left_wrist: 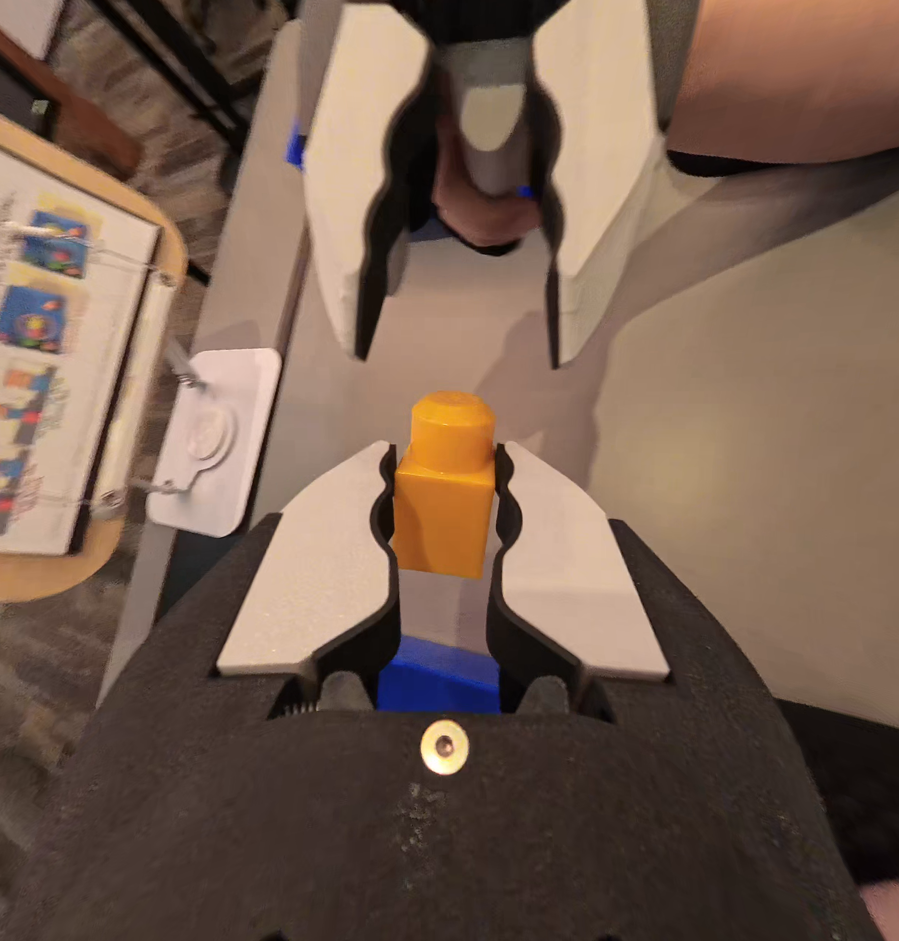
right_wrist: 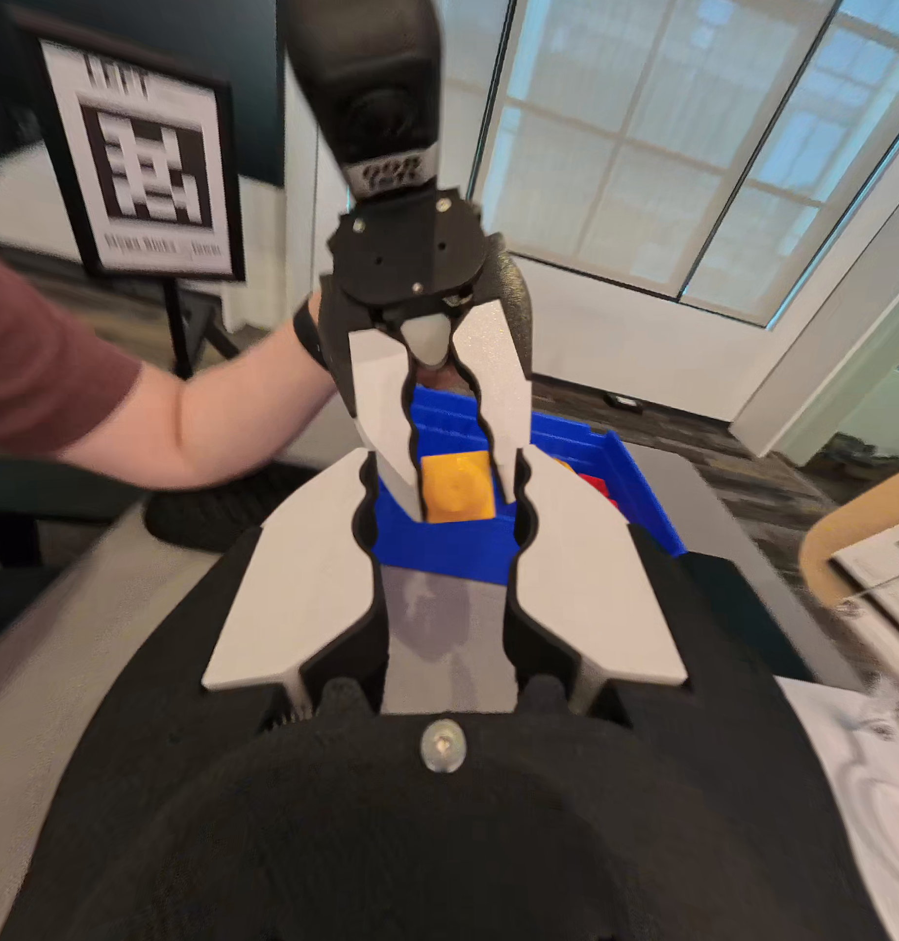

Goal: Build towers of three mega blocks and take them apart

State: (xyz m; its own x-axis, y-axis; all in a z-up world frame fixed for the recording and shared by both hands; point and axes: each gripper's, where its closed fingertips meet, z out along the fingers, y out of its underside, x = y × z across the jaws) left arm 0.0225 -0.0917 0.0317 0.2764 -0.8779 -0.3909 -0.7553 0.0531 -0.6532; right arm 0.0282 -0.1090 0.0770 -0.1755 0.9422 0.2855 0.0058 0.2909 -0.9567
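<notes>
Your left gripper [left_wrist: 445,448] pinches the light, rigid, slick orange plastic single-stud block [left_wrist: 445,501] by its flat sides above the blue bin [right_wrist: 641,489], so take its stud end with your empty, spread right gripper [right_wrist: 445,461].

Framed sign [right_wrist: 147,163], binder [left_wrist: 55,356], window [right_wrist: 692,142].

left wrist view: close behind own fingers, looks down along them at the grey table [left_wrist: 743,509] | right wrist view: faces opposite way, toward the window [right_wrist: 666,127] | shared: orange block [left_wrist: 445,509], blue bin [right_wrist: 641,483], both grippers
</notes>
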